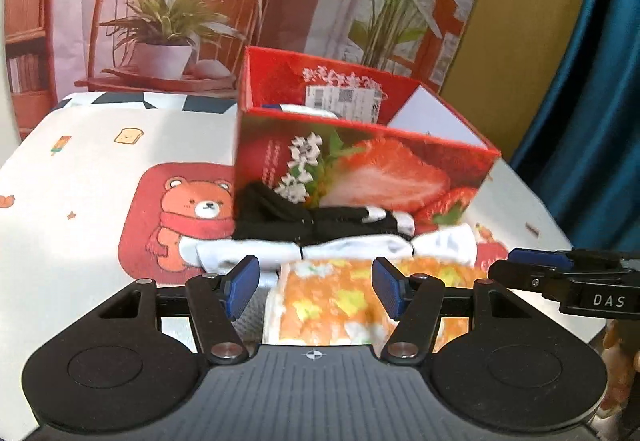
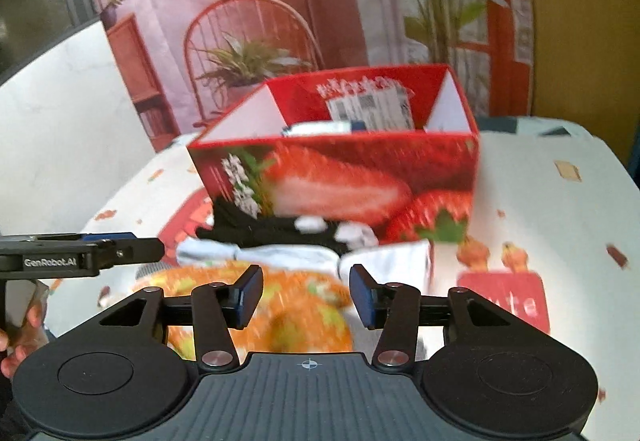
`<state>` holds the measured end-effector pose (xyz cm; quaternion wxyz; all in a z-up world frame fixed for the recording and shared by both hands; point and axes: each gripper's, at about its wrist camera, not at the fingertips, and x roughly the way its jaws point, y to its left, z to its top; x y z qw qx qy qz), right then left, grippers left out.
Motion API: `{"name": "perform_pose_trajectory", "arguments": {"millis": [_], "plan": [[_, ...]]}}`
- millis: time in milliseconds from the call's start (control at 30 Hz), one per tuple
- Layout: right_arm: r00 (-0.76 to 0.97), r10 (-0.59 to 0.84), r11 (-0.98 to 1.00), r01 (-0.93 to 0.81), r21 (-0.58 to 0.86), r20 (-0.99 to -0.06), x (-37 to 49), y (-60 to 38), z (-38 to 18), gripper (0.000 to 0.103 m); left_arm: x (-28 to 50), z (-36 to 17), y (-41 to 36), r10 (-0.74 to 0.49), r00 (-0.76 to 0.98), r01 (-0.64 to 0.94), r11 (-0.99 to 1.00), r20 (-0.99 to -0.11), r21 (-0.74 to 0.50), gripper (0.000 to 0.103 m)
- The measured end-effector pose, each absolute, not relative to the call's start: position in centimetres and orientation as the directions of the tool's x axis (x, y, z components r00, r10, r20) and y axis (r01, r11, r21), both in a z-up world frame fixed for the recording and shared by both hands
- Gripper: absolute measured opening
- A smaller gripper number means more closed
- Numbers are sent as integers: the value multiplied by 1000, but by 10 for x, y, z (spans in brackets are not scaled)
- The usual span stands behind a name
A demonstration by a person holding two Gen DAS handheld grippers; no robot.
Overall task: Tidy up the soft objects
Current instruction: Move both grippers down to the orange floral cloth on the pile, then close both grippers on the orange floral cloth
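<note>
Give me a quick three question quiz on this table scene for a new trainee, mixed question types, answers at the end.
1. True or false: the black sock lies inside the strawberry box.
2. Which soft item lies nearest both tools: A white sock, B orange patterned cloth, C black sock?
3. Fill in: the left tool is open over the ____ cloth.

Key: 1 false, it lies on the table against the box front. 2 B. 3 orange.

Left gripper (image 1: 314, 287): I am holding it with jaws apart, gripping nothing.
Right gripper (image 2: 306, 295): I am keeping jaws parted, empty.
</note>
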<state>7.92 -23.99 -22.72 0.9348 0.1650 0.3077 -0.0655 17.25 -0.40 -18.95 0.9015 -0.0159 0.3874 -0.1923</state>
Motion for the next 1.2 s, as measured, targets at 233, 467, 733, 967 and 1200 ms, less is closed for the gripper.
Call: {"name": "perform_pose_trajectory", "arguments": {"millis": [233, 467, 733, 967, 1200], "plan": [[797, -48, 921, 268, 281, -603, 59, -229, -246, 56, 166, -201, -2, -339, 622, 300, 936, -706, -185, 64], [785, 2, 901, 267, 342, -620, 54, -229, -262, 55, 168, -217, 6, -373, 566, 250, 928, -735, -278, 64], [776, 4, 913, 254, 319, -631, 57, -225, -271, 37, 169, -226, 2, -378, 551, 251, 925, -744, -284, 65], [777, -10, 930, 239, 280, -629, 56, -222, -274, 26, 169, -236, 5, -396, 534, 229, 918, -747, -323, 64], [786, -28, 943, 226, 245, -618, 55, -218, -272, 19, 161, -228, 4, -399, 571, 276, 916, -717, -290, 32]]}}
